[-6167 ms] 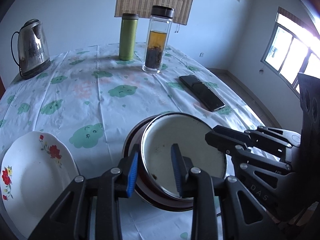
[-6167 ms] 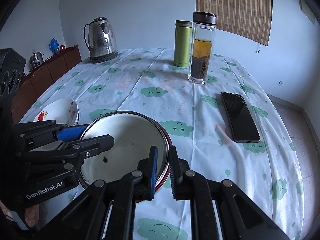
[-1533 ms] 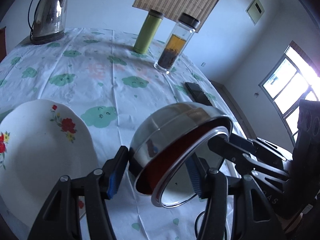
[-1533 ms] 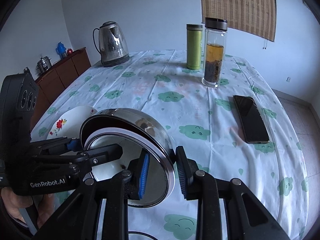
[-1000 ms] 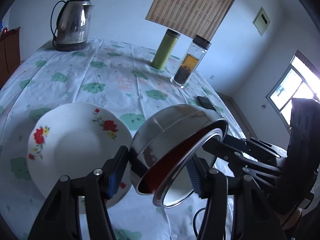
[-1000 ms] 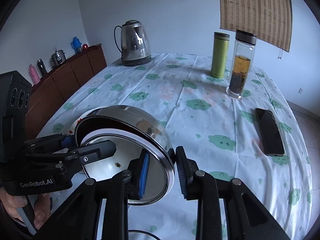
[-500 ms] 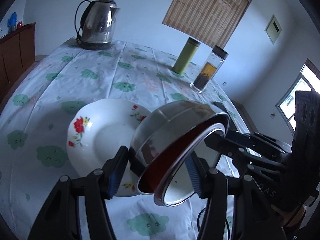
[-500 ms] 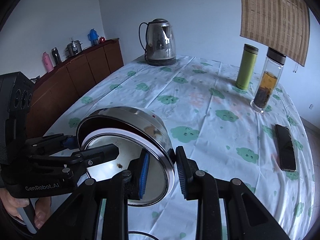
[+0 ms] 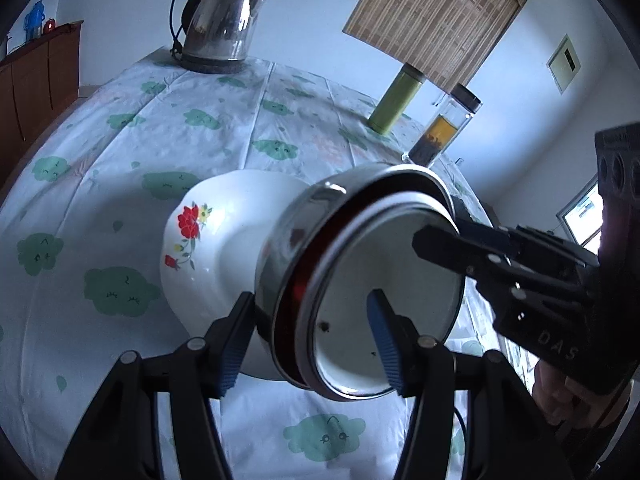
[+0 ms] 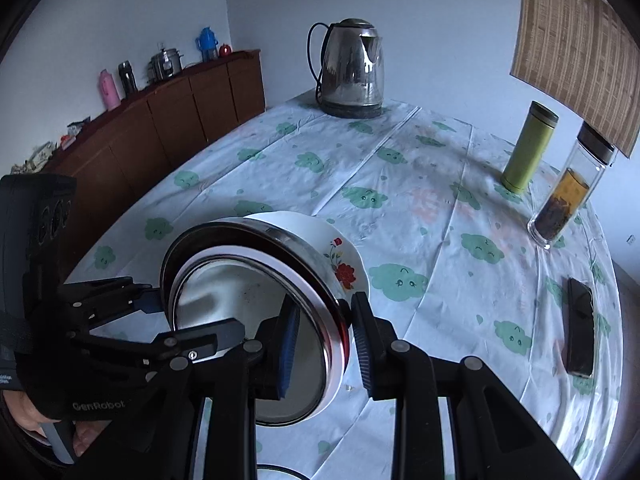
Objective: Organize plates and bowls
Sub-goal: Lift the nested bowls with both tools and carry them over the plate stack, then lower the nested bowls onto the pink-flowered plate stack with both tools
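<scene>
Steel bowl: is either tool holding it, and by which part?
Both. The left tool clamps the steel bowl by its near rim, one pad inside; the right tool pinches the opposite rim, above the flowered plate.

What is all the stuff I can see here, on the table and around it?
steel bowl: one, silver with a white inside and a red band, held tilted above the plate by both grippers
plate: one, white with red flowers, on the table under the bowl
kettle: one, steel, far end of the table
flask: one, green, far right
tea bottle: one, clear, beside the flask
phone: one, black, right edge
tablecloth: one, white with green clouds
sideboard: one, brown, by the wall
left gripper: black, blue pads, clamped on the bowl's rim
right gripper: black, blue pads, clamped on the opposite rim
</scene>
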